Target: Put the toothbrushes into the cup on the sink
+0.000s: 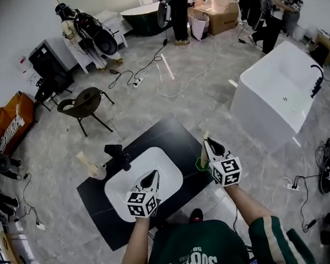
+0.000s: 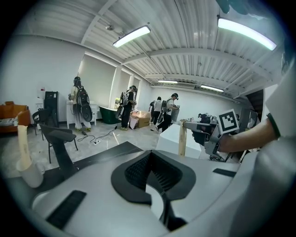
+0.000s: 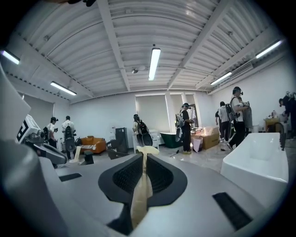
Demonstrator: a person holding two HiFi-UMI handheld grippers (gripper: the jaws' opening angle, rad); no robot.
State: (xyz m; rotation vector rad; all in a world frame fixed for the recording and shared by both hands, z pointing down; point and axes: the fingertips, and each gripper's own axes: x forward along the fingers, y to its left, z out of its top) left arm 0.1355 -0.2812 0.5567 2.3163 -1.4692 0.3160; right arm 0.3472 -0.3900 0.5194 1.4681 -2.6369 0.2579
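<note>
Right hand-held gripper [image 1: 207, 145] clamps 1 toothbrush [image 3: 141, 185]
It hangs at the tabletop's [image 1: 171, 134] right edge; the cup [image 1: 95, 170] stands left of the sink [image 1: 169, 164]. The left hand-held gripper [image 1: 152, 174] is closed and empty.

The head view looks steeply down from above onto the sink [image 1: 156, 161], left gripper [image 1: 152, 174] and right gripper [image 1: 207, 144]. Each gripper view sits close behind its own jaws and faces nearly level across the room. Both show the tub [image 3: 259, 159] beyond and right of their jaws.

Black counter [image 1: 166, 135]: sink [image 1: 166, 172], cup [image 1: 98, 172]
</note>
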